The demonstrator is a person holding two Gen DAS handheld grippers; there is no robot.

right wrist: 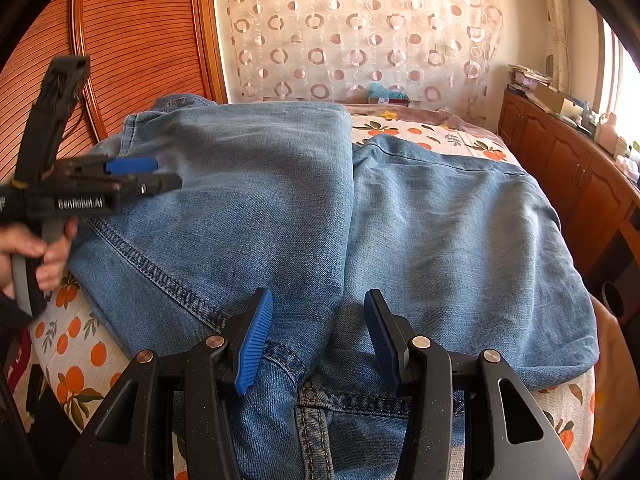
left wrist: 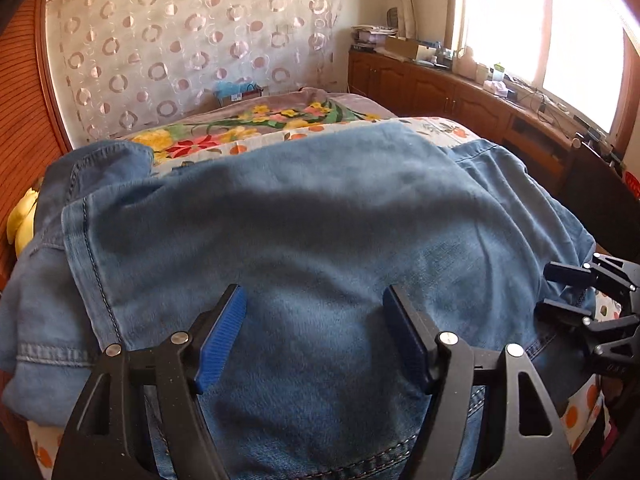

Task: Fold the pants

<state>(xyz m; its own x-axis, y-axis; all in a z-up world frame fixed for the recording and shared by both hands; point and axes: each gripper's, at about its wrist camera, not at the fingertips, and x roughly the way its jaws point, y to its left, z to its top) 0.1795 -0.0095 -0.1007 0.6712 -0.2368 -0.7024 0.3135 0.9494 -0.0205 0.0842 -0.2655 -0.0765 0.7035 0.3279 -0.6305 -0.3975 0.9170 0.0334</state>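
Note:
Blue denim pants (left wrist: 304,208) lie spread across the bed, one leg folded over the other, and their stitched waistband (right wrist: 352,400) sits at the near edge. My left gripper (left wrist: 313,290) hovers over the middle of the denim. It is open, with nothing pinched between its blue pads (left wrist: 222,336). From the right wrist view the left gripper (right wrist: 168,176) shows at the left over the folded leg, a hand (right wrist: 44,252) on its handle. My right gripper (right wrist: 317,294) stands open over the crotch seam near the waistband, a denim ridge running under the gap. In the left wrist view the right gripper (left wrist: 560,290) is at the pants' right edge.
The bed carries an orange-fruit print sheet (right wrist: 76,344) and a floral blanket (left wrist: 248,124) farther back. Wooden cabinets (left wrist: 460,92) with clutter run under a bright window on the right. A slatted wooden panel (right wrist: 136,40) stands at the left. A yellow object (left wrist: 24,220) lies beside the pants.

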